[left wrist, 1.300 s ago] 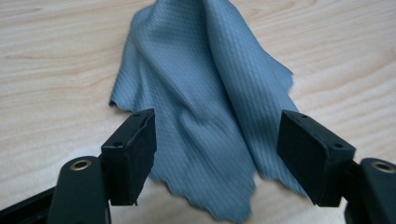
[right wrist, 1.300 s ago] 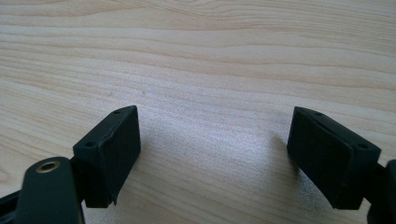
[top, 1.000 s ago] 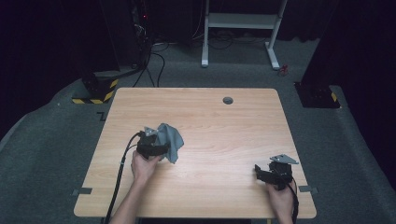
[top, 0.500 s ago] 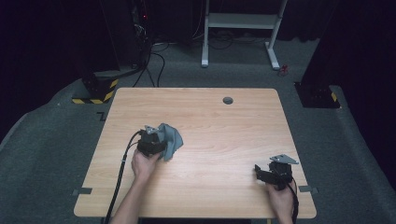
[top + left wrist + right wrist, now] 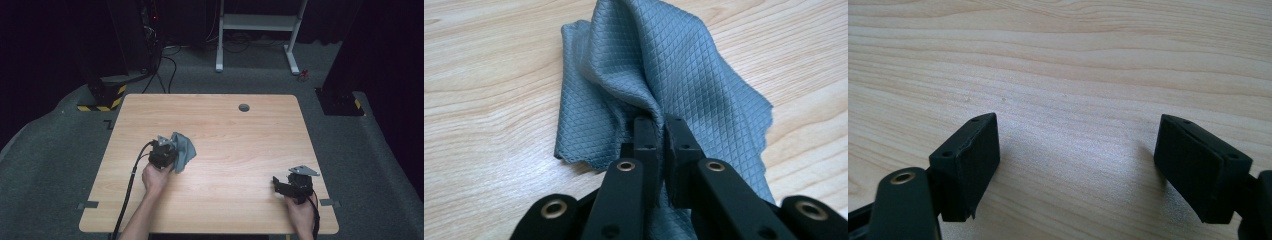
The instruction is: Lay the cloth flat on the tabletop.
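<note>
Left of the tabletop's middle lies a grey-blue cloth, bunched into a loose heap on the pale wood; seen from the left gripper view, the cloth has a quilted diamond weave, and one fold of it rises into a ridge while the rest spreads flat on the wood to either side; the left gripper sits just at the cloth's near-left edge, held in the person's left hand, and in its own view the left gripper has its jaws drawn almost together with that raised fold pinched between them; a black cable trails from it toward the tabletop's near edge. Well apart, near the tabletop's near-right corner, the right gripper rests low over the wood in the person's right hand, a grey three-cornered plate on top of it; in its own view the right gripper has its jaws spread wide, with bare wood grain between them. Farther back on the tabletop a small dark round grommet sits near the far edge; grey carpet surrounds the tabletop, and a white frame stands beyond it.
</note>
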{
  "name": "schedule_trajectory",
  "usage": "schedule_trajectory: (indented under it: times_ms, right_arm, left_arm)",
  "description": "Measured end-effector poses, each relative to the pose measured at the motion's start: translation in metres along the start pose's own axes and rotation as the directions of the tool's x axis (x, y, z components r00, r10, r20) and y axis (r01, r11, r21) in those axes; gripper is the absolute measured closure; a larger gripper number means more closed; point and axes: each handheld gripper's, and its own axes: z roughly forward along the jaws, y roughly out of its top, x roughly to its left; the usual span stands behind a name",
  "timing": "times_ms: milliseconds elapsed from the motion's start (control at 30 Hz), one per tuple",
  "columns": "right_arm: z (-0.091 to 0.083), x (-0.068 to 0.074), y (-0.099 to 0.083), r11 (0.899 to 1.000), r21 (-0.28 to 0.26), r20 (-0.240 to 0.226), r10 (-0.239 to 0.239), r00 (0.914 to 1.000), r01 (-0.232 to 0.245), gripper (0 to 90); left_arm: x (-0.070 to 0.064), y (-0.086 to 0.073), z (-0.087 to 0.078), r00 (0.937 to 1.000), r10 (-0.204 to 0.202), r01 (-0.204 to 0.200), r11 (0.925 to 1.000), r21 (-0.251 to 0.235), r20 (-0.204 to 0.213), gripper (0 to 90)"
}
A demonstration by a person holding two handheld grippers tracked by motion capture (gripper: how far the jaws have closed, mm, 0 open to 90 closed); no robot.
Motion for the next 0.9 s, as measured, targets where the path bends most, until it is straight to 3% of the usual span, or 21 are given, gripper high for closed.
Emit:
schedule_trajectory:
  times_ms: [133,333,467,900]
  right_arm:
    - [0.000,0.000,0.000,1.000,0.000,0.000,0.000,1.0000,0.000,18.3]
    - [0.000,0.000,0.000,1.000,-0.002,-0.003,-0.007,1.0000,0.007,18.7]
    - [0.000,0.000,0.000,1.000,-0.002,-0.004,-0.007,1.0000,0.007,18.7]
    - [0.000,0.000,0.000,1.000,-0.002,-0.004,-0.007,1.0000,0.007,18.7]
  left_arm:
    - [-0.003,0.002,-0.004,0.9993,-0.005,0.005,0.9999,-0.016,0.037,86.5]
    - [-0.018,0.002,-0.009,0.9968,0.052,-0.050,0.9981,-0.037,0.062,86.7]
    - [-0.027,0.004,-0.011,0.9942,0.054,-0.049,0.9974,-0.053,0.093,86.8]
    - [-0.055,0.009,-0.016,0.9760,0.068,-0.054,0.9957,-0.076,0.207,86.8]
